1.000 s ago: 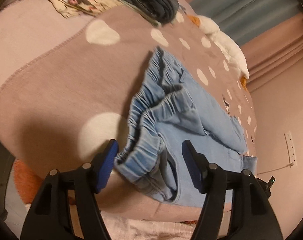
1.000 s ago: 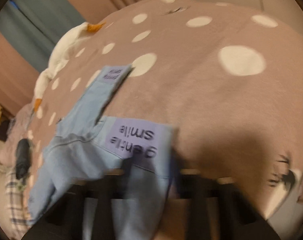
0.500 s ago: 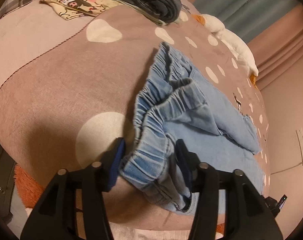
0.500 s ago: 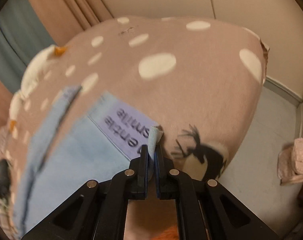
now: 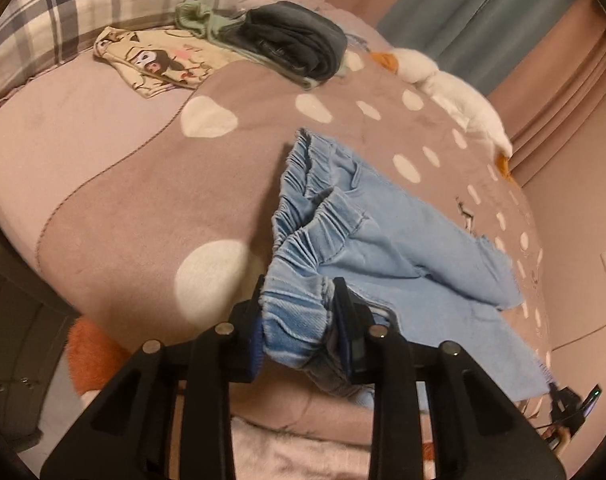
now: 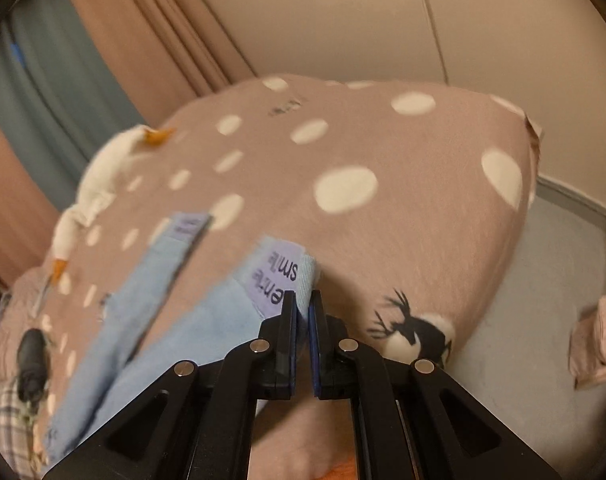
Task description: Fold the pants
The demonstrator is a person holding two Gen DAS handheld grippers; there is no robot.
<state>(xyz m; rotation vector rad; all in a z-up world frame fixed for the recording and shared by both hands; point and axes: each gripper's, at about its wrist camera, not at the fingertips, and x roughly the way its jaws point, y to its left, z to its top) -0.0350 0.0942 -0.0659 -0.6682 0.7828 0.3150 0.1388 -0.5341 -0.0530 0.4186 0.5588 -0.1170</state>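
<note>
With the light-blue jeans (image 5: 387,240) sprawled on the spotted blanket (image 5: 143,200), the left claw (image 5: 299,320) closing on the bunched waistband and the right claw (image 6: 302,312) pinched tight on a hem corner, either thin bite could slip once lifted.

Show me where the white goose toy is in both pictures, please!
Left wrist view: the white goose toy lies at the upper right, along the far edge of the spotted blanket, beyond the blue pants.
Right wrist view: the goose is at the middle left, beside the curtains.
Shared landmark: the spotted blanket's white dots.
</note>
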